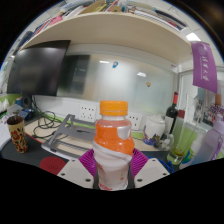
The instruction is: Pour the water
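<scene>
The plastic bottle [113,146], orange cap still on and an orange label round its middle, stands upright between the fingers at about six o'clock, so the task looks only as far as the pick-up; uncapping, if needed, and the pouring itself remain. The gripper [113,163] appears clamped on the bottle, both pink pads [89,161] pressing its sides, though any receiving vessel on the cluttered desk [60,135] beyond cannot be made out.

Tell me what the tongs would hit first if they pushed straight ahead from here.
The tongs are already shut on the orange-capped bottle, which fills the line ahead. Beyond it, the next thing is probably the grey clutter on the desk, though depth is hard to judge.
</scene>
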Available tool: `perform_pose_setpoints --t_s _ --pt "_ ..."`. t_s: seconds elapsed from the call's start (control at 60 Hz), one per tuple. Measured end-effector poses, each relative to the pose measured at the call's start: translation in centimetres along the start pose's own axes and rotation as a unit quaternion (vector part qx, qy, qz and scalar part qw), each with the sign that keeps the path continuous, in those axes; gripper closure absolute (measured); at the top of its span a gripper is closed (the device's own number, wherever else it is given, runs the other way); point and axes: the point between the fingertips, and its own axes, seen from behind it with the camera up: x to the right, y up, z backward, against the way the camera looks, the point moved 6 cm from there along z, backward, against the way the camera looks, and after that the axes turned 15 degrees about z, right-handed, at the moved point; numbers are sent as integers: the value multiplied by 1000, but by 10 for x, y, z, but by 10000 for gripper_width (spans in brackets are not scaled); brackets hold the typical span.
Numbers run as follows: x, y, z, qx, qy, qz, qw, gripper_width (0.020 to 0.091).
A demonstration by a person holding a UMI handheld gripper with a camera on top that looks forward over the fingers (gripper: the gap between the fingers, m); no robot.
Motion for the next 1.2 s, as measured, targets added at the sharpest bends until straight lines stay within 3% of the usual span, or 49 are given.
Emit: perform_pose_setpoints --t_s 0.1,0.267,0.617,0.983,1.083,1.2 --pt "-9 11 0 -17 5 45 999 697" --pt "-39 69 15 -14 17 204 979 696" --pt "-107 155 16 -12 39 610 791 696" --pt "-157 169 16 -5 25 810 585 696" --pt "-158 166 13 -17 21 826 563 697" --pt "-158 162 15 -27 33 813 581 696"
